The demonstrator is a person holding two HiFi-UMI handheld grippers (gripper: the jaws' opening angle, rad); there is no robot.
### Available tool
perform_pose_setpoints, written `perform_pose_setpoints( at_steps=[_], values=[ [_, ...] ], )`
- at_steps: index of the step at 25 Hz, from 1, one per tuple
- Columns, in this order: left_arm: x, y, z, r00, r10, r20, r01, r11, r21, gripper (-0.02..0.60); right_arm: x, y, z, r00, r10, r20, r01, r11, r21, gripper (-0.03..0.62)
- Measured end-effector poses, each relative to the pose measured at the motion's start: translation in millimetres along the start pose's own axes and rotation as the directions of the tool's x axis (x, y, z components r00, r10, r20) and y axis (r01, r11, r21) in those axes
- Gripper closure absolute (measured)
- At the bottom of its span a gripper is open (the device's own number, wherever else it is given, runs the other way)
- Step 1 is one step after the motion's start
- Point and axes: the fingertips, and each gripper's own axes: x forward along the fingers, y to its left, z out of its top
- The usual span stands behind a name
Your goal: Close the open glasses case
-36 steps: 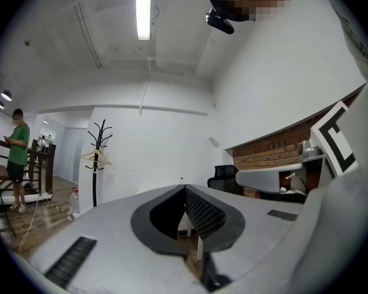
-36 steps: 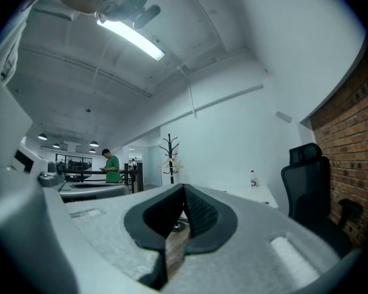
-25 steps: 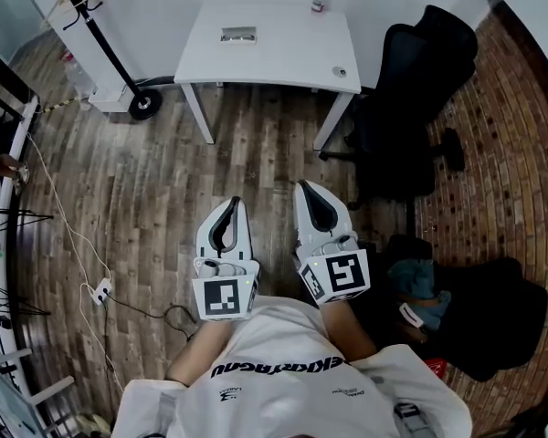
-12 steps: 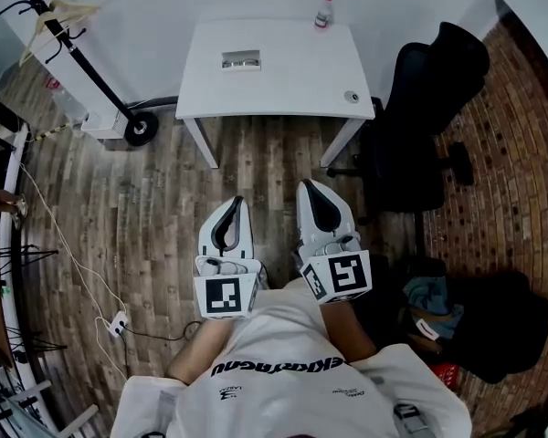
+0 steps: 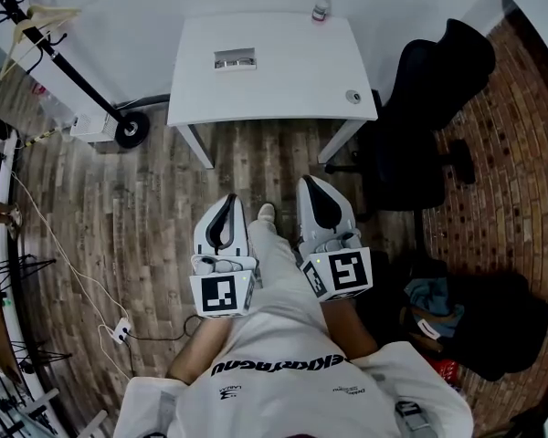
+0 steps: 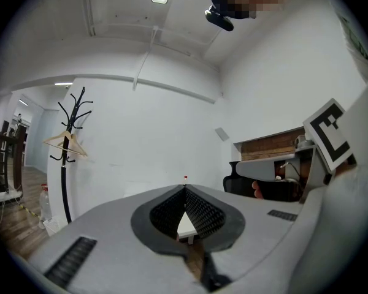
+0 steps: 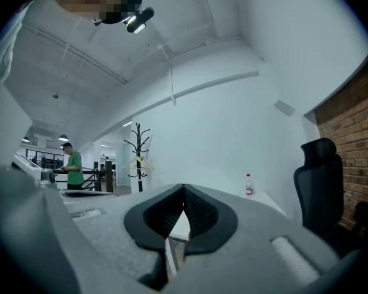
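Observation:
The glasses case (image 5: pixel 236 59) lies open on the white table (image 5: pixel 283 67), toward its far left part. It is small here and its inside is hard to make out. Both grippers are held low in front of the person, well short of the table and over the wooden floor. My left gripper (image 5: pixel 233 201) is shut with nothing in it, its jaws meeting at the tip (image 6: pixel 185 189). My right gripper (image 5: pixel 308 183) is likewise shut and empty (image 7: pixel 184 190). The case does not show in either gripper view.
A small bottle (image 5: pixel 321 4) stands at the table's far edge and a small round object (image 5: pixel 353 97) near its right corner. A black office chair (image 5: pixel 429 99) stands right of the table, a coat rack (image 5: pixel 36 35) left. Cables trail on the floor (image 5: pixel 64 245). A person in green (image 7: pixel 70 164) stands far off.
The view has advanced toward the table, which now sits slightly larger in frame. A foot has come forward between the two grippers. Both grippers stay shut.

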Motion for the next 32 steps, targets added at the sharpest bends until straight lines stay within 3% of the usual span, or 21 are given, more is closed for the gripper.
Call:
perform_pose_setpoints(
  at_steps=[21,32],
  values=[
    [247,78,1,0.999,0.027,-0.03,-0.027,0.999,0.018,0.583,243,-107,-1,0.999,0.03,-0.026,-0.029,0.999,0.033,0.592],
    [338,113,4,0.997,0.062,-0.045,-0.062,0.998,0.005,0.583,338,-141,-4,0.995,0.075,-0.059,-0.072,0.997,0.041,0.592]
  ],
)
